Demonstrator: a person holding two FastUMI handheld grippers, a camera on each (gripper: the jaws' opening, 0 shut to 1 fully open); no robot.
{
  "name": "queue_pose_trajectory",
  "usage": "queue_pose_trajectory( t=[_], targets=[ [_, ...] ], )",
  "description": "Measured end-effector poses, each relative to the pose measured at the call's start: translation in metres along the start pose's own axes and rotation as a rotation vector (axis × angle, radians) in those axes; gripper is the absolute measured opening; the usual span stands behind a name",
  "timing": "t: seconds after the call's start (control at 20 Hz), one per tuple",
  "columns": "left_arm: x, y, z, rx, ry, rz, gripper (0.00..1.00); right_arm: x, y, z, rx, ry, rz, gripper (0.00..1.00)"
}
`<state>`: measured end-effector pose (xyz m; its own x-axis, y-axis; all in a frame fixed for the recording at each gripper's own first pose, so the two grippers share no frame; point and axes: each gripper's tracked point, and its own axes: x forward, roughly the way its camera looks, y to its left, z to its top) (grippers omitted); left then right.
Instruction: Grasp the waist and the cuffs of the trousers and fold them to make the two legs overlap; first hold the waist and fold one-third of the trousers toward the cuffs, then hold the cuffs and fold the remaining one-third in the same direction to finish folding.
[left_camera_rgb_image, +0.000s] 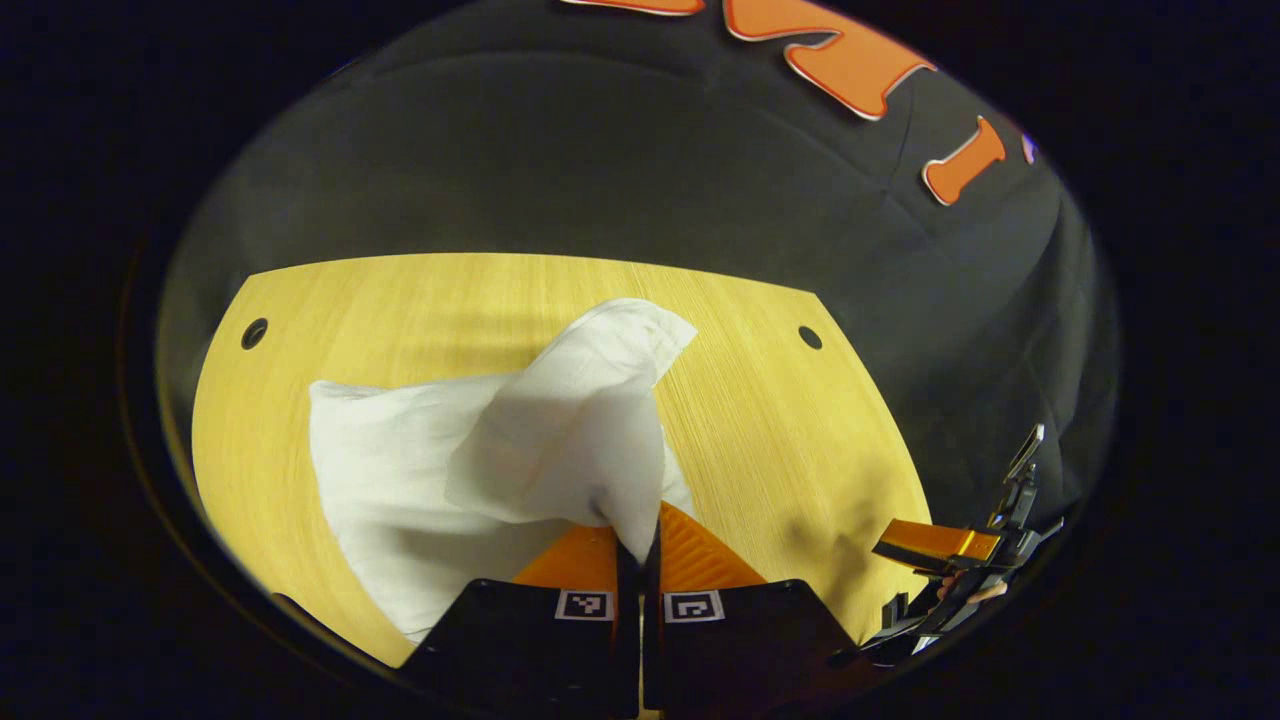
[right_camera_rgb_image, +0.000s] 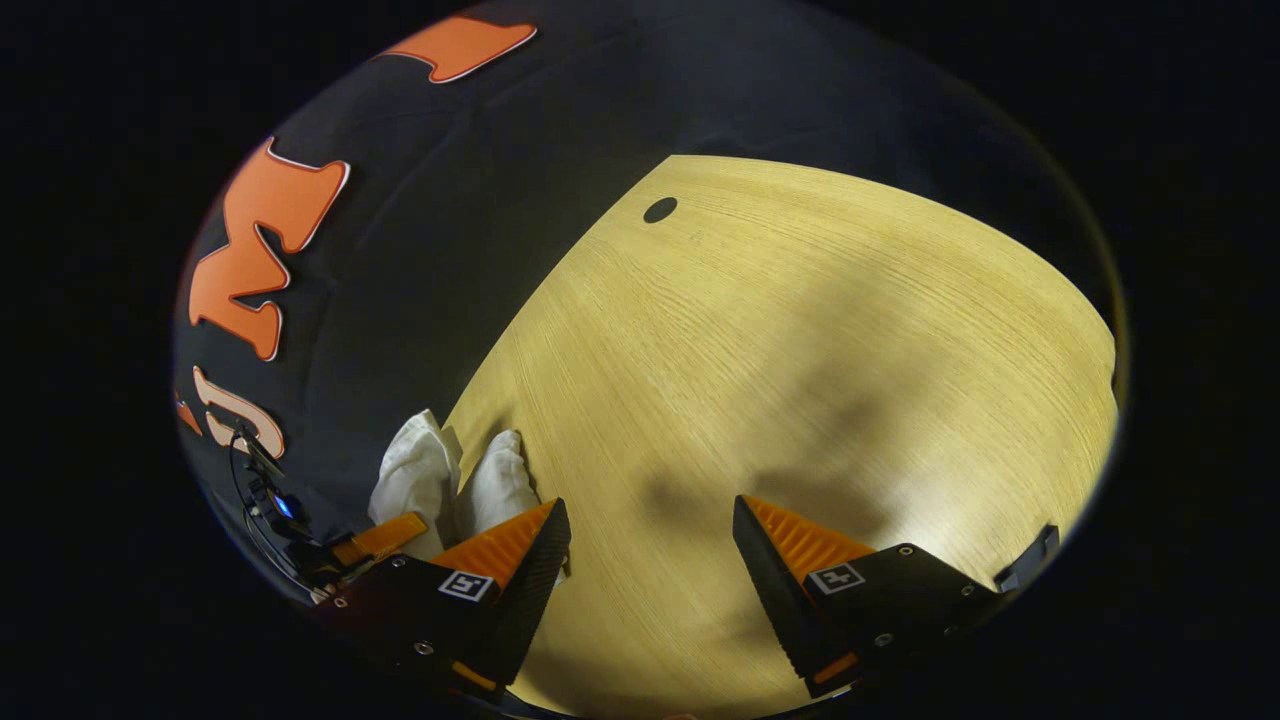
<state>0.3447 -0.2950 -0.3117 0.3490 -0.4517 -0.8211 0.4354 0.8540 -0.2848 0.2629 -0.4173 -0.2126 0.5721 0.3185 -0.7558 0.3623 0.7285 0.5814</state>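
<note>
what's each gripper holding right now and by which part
Left gripper is shut on the white trousers, pinching a lifted fold of cloth; which part, unclear. Right gripper is open, holding nothing.

A pale wooden tabletop (left_camera_rgb_image: 420, 300) is lying under warm light, two dark round holes (left_camera_rgb_image: 254, 333) sitting at its ten and two o'clock corners. Black cloth wall (left_camera_rgb_image: 560, 160) is hanging behind, toward twelve o'clock, soft shadows falling across the grain.

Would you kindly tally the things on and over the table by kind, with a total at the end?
White trousers: 1, pinched in the left hand-held gripper
Hand-held grippers: 2, the right hand-held gripper open over bare wood
Wooden table: 1
Round holes in the tabletop: 2, and
Total: 6
</note>
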Motion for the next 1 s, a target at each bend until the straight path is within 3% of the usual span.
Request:
queue_pose_trajectory(
  t=[0.1,0.2,0.25,0.45,0.75,1.0],
  targets=[
    [0.008,-0.010,-0.009,0.015,0.036,-0.007,0.05,-0.001,-0.002,0.000,-0.002,0.004,-0.003,0.98],
    [0.011,-0.018,-0.019,0.035,0.063,-0.006,0.11,-0.002,-0.003,-0.001,-0.011,0.004,-0.005,0.98],
    [0.009,-0.025,-0.020,0.039,0.067,-0.012,0.24,-0.001,-0.001,-0.001,-0.018,0.004,-0.006,0.98],
    [0.006,-0.036,-0.028,0.053,0.048,-0.008,1.00,-0.004,0.009,-0.001,-0.088,-0.011,-0.012,0.98],
    [-0.060,-0.021,0.019,0.097,-0.182,0.043,1.00,-0.015,0.061,0.009,-0.258,-0.074,0.014,0.98],
    [-0.113,0.012,0.038,0.080,-0.397,0.126,1.00,-0.038,0.122,0.015,-0.511,-0.205,0.060,0.98]
  ],
)
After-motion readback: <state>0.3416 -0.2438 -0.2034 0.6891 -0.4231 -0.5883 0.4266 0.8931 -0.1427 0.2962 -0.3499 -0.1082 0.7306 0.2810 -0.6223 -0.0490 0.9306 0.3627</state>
